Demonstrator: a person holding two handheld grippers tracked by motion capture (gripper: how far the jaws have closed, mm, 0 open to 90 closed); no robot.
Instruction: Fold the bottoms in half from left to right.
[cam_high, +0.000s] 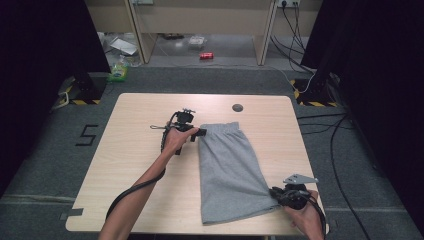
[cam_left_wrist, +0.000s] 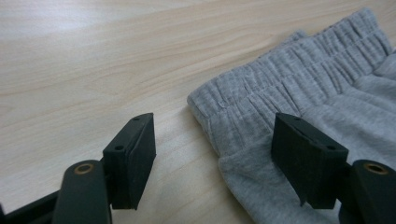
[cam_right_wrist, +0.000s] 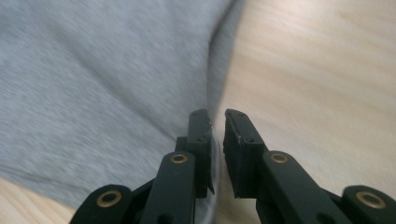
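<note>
A pair of grey shorts (cam_high: 229, 170) lies flat on the pale wooden table (cam_high: 140, 150), a little right of its middle, folded lengthwise into one long strip. Its long axis runs nearly from twelve to six o'clock as seen from the person's side, with the elastic waistband (cam_high: 219, 128) pointing away at twelve and the leg hems toward the near edge at six. The left gripper (cam_high: 199, 133) sits at the far left corner of the garment, aimed toward three o'clock, so the waistband lies straight ahead of it. In the left gripper view its jaws stand well apart with the waistband corner (cam_left_wrist: 205, 105) between them, one pad over bare wood and the other over the cloth, neither pressing on it yet. The right gripper (cam_high: 276, 194) is down at the near right edge of the shorts, pointing toward nine o'clock; in the right gripper view its jaws are all but together on the side edge of the fabric (cam_right_wrist: 212, 140), which looks pinched between them, though that view is blurred. My guess is that the left hand is nearer to the waistband and has only to close on that corner; with both ends gripped, the strip could then be lifted or folded across its short axis, waistband toward hems.
</note>
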